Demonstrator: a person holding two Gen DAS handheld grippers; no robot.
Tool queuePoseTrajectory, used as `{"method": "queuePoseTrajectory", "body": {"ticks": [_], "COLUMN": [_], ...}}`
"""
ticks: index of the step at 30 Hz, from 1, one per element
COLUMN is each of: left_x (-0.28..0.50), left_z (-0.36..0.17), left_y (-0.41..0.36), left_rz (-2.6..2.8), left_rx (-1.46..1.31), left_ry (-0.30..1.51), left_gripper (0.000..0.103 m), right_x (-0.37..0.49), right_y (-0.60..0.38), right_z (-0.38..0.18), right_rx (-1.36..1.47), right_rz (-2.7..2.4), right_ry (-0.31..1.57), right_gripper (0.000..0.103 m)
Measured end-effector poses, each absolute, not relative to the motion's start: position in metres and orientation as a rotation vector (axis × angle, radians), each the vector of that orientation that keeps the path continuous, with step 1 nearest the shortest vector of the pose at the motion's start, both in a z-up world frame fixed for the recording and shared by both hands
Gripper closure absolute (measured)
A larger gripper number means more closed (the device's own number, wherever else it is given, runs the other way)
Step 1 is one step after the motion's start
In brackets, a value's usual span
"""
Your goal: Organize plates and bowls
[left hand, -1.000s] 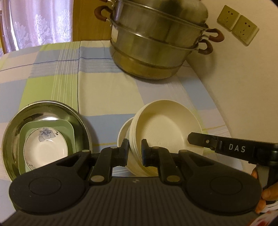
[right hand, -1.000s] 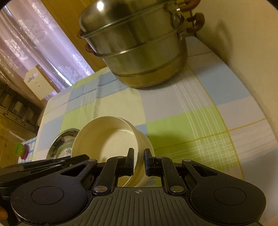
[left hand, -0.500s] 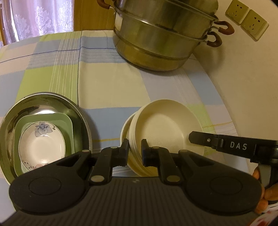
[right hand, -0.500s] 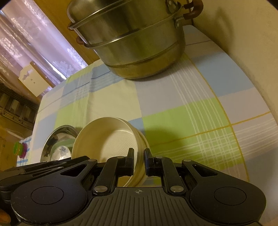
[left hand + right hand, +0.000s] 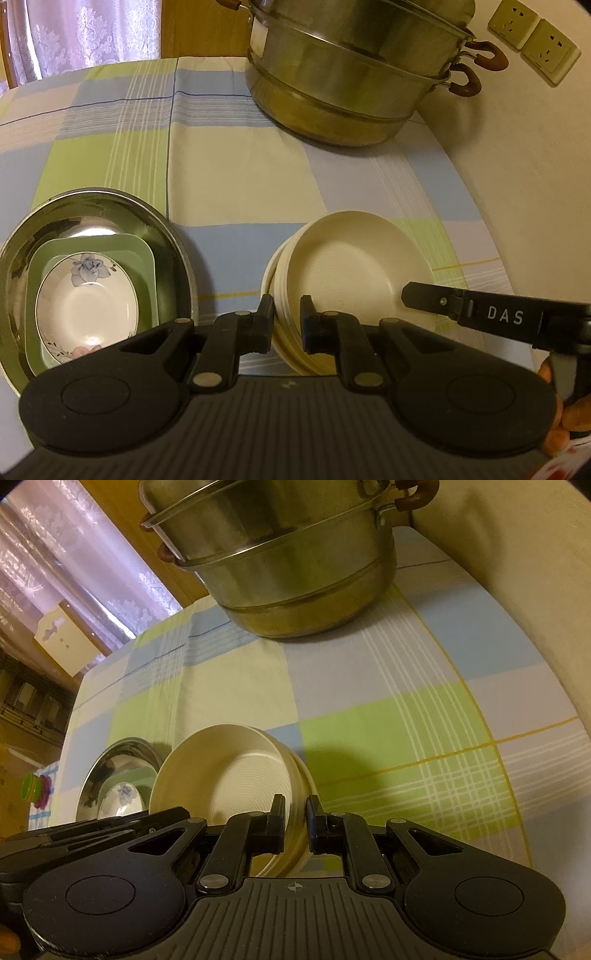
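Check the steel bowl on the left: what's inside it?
Inside the steel bowl sits a green square dish, and a white flower-print bowl is nested in that. Whatever lies beneath them is covered.

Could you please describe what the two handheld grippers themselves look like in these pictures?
Both are matte black plastic. The left gripper has two short fingers on linkage bars with silver pivot pins, round discs on each side, and a ribbed grey base. The right gripper is the same, with a small crosshair mark on its base. Its side bears white letters "DAS". No cables or sleeves are visible.
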State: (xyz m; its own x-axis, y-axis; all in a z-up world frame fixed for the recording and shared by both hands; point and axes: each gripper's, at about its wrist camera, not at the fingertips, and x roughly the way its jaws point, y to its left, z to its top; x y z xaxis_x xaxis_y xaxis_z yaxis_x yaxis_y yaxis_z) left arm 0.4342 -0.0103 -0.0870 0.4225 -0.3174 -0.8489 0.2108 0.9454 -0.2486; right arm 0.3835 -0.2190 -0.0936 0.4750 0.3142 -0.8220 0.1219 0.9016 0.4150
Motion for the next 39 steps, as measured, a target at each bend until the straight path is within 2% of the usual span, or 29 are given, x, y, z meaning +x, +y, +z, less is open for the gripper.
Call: {"method": "queuePoseTrajectory", "body": {"ticks": [8, 10, 11, 12, 13, 15, 26, 30, 39], "left_x": [0.43, 0.428, 0.426, 0.424, 0.422, 0.415, 0.341, 0.307, 0.232], "left_z": [-0.085, -0.081, -0.078, -0.075, -0.072, -0.065, -0.023, -0.02, -0.023], "left_y": [-0.01, -0.009, -0.008, -0.007, -0.006, -0.003, 0.015, 0.02, 0.03], "left_rz": [-0.323, -0.318, -0.316, -0.312, -0.307, -0.294, -0.211, -0.175, -0.104], "left_rx": [-0.11, -0.111, -0.111, -0.11, -0.108, -0.105, -0.04, -0.045, -0.096], "left_ry": [1.069, 1.056, 1.047, 1.038, 1.029, 1.008, 0.91, 0.911, 0.933], "left_gripper": [0.09, 0.09, 0.089, 0.089, 0.088, 0.085, 0.085, 0.085, 0.085], "right_x": [0.382, 0.38, 0.377, 0.375, 0.372, 0.365, 0.298, 0.273, 0.222], "right_y": [-0.22, -0.221, -0.222, -0.224, -0.226, -0.23, -0.261, -0.262, -0.251], "right_z": [-0.091, -0.087, -0.084, -0.081, -0.077, -0.07, -0.039, -0.035, -0.044], "right_rx": [0.434, 0.416, 0.408, 0.406, 0.407, 0.416, 0.459, 0.451, 0.423], "right_rz": [0.128, 0.12, 0.114, 0.112, 0.112, 0.118, 0.167, 0.197, 0.291], "right_ry": [1.067, 1.052, 1.039, 1.023, 1.002, 0.97, 0.88, 0.878, 0.908], "right_gripper": [0.089, 0.078, 0.063, 0.053, 0.052, 0.051, 0.045, 0.038, 0.037]}}
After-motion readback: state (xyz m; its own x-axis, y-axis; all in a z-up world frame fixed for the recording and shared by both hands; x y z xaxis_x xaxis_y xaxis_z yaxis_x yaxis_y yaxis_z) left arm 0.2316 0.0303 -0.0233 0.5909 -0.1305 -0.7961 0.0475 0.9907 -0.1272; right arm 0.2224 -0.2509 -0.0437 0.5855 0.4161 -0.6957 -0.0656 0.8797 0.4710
